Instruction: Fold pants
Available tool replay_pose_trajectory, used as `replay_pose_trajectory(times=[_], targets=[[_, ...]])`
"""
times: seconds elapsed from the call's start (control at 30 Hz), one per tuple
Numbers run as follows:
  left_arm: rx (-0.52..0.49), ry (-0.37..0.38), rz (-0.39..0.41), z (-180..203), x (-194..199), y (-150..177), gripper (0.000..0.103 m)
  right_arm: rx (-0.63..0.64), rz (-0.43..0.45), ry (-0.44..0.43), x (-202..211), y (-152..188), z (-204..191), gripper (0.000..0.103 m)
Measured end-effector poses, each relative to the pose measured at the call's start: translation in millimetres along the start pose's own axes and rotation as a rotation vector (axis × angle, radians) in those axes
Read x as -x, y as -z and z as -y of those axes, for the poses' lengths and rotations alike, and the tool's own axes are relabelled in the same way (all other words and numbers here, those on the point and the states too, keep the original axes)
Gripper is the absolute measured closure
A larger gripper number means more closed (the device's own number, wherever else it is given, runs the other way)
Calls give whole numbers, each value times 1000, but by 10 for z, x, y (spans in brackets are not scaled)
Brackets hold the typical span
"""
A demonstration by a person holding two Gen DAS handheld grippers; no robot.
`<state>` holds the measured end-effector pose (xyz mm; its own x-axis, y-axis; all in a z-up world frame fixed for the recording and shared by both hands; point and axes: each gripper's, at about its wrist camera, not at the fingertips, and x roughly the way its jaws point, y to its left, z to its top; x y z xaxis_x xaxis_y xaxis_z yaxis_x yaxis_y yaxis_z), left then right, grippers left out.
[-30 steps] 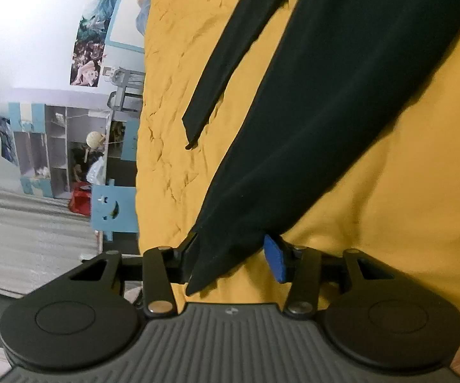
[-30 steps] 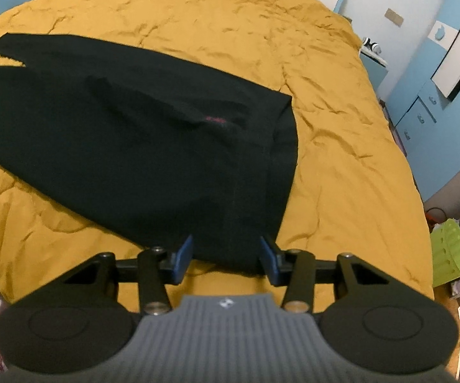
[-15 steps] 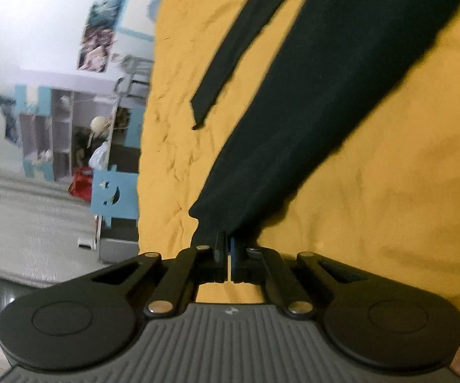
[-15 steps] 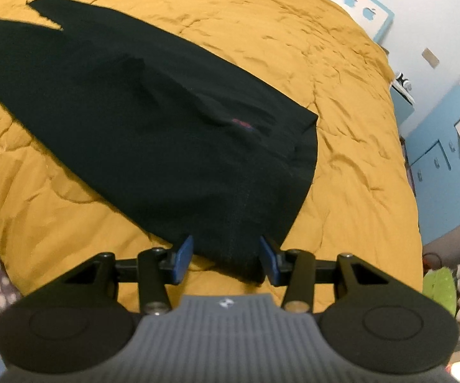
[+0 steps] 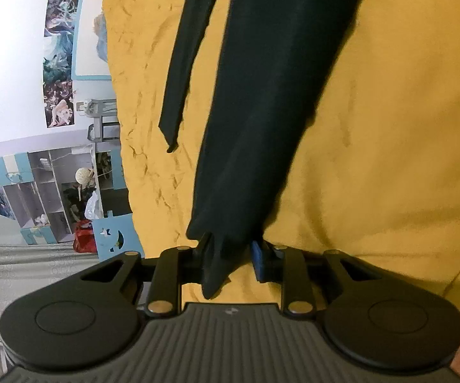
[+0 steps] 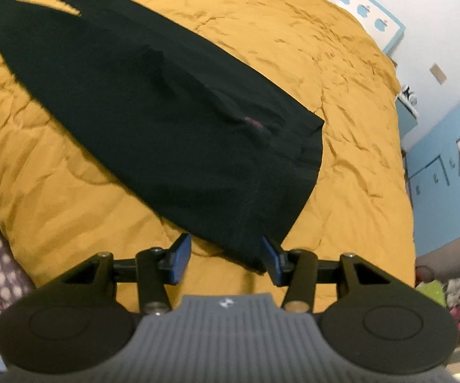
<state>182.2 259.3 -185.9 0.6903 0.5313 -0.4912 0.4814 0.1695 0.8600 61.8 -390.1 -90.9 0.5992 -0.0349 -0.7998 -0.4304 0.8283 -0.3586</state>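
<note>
Opening my left gripper [image 5: 231, 260] around the pants [image 5: 261, 111] hem at lower centre; my right gripper [image 6: 226, 260] is unclenched, waistband between its pads.

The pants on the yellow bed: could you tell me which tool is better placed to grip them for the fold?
Left, probably. The left tool has the leg end of the black pants between its opening pads. The right tool is open, and the waist corner reaches only its one pad on the yellow bedcover.

bedroom: bed [image 6: 341, 73], shelves [image 5: 51, 188]
</note>
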Motion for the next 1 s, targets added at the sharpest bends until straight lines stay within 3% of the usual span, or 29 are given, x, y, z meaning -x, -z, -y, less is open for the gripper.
replay_pose_trajectory(times=[0.07,0.13,0.23,0.3,0.33,0.4,0.47,0.63,0.77,1.0], targets=[[25,12,-22,24,-38,-37,93,34,3,7,-21,-11,-45,59],[104,19,-54,4,-35,-50,96,90,9,-3,-46,-28,-121,59],[298,38,-74,-182,-47,-30,100,221,10,2,-116,-31,-283,59],[368,34,-81,-278,-46,-33,101,315,7,25,-190,-27,-400,64],[392,32,-85,-318,-47,-39,101,359,7,31,-228,-18,-453,70],[444,28,-96,-426,-50,-51,101,424,14,43,-259,-2,-529,92],[504,30,-106,-544,-59,-53,101,469,31,66,-240,20,-567,103],[640,29,-124,-864,-37,-114,101,388,120,106,-20,-68,-360,103],[740,8,-148,-1193,-20,-241,101,311,196,161,115,-323,-93,103],[803,-89,-180,-1811,-70,-574,101,223,282,223,68,-927,469,103]])
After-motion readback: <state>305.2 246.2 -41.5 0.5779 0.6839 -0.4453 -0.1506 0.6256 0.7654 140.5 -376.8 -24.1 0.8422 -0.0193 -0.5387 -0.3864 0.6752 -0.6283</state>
